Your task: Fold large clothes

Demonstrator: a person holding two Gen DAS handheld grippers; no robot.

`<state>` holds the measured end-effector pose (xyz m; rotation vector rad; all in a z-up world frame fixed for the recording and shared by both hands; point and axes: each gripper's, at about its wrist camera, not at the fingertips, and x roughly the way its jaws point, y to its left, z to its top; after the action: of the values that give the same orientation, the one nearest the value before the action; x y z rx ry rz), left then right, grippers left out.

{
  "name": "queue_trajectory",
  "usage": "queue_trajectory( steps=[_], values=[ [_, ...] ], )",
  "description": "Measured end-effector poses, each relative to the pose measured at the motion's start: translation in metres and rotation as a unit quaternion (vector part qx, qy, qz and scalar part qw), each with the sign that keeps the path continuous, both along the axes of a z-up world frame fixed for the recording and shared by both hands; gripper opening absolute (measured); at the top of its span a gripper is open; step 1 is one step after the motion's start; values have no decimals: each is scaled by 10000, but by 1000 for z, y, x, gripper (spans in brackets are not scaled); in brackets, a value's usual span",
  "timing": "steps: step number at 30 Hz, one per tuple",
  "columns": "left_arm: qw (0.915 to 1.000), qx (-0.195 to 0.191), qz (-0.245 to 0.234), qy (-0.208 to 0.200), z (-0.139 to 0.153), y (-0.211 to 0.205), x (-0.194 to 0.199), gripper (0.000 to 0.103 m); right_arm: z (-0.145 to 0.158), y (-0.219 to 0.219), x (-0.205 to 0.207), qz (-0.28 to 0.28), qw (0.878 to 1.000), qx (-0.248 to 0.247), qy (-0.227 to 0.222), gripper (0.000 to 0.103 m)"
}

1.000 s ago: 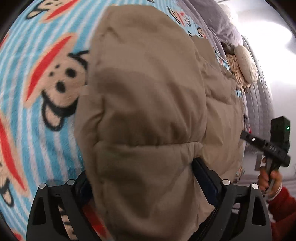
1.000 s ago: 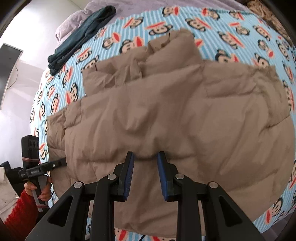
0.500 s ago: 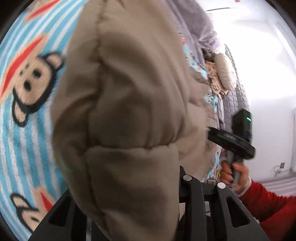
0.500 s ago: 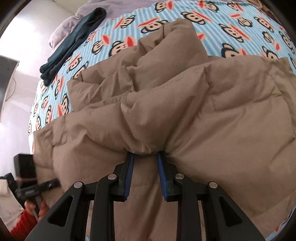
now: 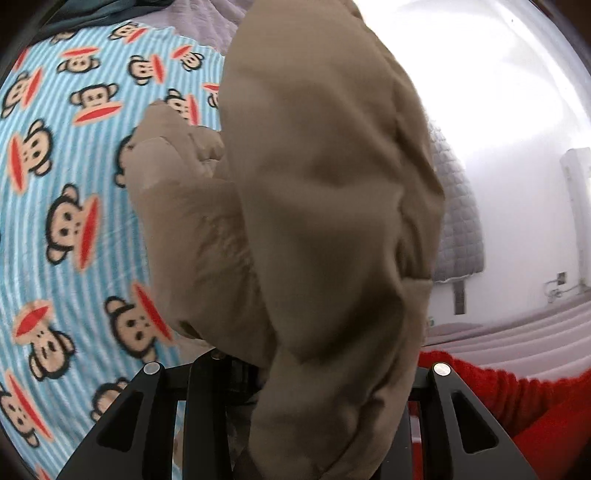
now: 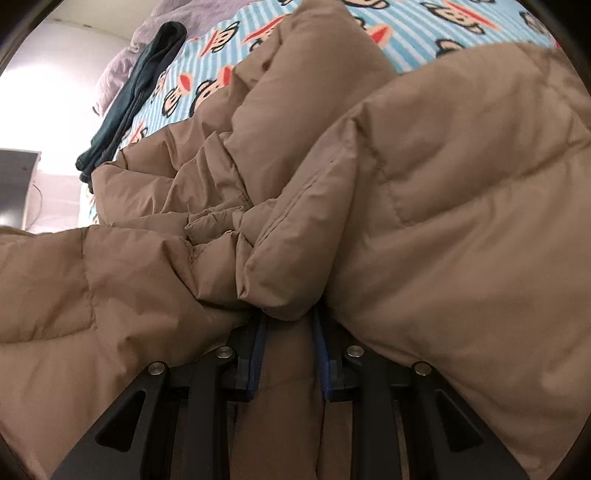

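Observation:
A tan puffer jacket lies spread over the monkey-print blanket. My right gripper points down at it. Its blue-padded jaws are closing on a thick fold, which is bunched between them. In the left wrist view a big part of the jacket hangs lifted above the blanket and drapes over my left gripper. The jacket hides that gripper's fingertips, and the padded fabric is clamped between the jaws. More of the jacket trails down to the bed at the left.
A dark teal garment lies folded at the blanket's far edge beside a lilac cover. A grey quilt hangs off the bed's right side near a white wall. A red sleeve shows at lower right.
My left gripper closed on the jacket and rose with it, pulling that part off the blanket. My right gripper sank closer, and the fold between its jaws bunched up more.

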<state>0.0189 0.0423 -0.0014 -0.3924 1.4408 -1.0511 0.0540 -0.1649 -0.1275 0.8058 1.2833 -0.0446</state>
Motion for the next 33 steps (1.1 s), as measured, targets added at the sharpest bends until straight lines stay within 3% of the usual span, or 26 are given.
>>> queue_trajectory(
  steps=[8, 12, 17, 21, 26, 28, 33],
  values=[
    [9966, 732, -101, -370, 22, -68, -25, 35, -8, -16, -9, -170, 9977, 650, -74, 22],
    [9955, 869, -89, -363, 24, -59, -26, 35, 20, -25, -25, -42, 9985, 543, -99, 22],
    [9932, 1094, -62, -403, 27, -64, -34, 35, 59, -31, -104, 20, 9985, 402, -374, 22],
    [9899, 1312, -202, -488, 32, -81, -45, 35, 32, -8, -153, -158, 9938, 1049, -339, 22],
    [9788, 1881, -621, -522, 25, -126, -51, 36, -17, 18, -149, -407, 9858, 1571, -429, 22],
    [9762, 1955, -827, -438, 19, -143, -54, 45, -24, 14, -153, -557, 9802, 1839, -473, 22],
    [9801, 1606, -1164, -87, 8, -185, -56, 68, -17, -16, -181, -668, 9738, 2083, -627, 22]
  ],
)
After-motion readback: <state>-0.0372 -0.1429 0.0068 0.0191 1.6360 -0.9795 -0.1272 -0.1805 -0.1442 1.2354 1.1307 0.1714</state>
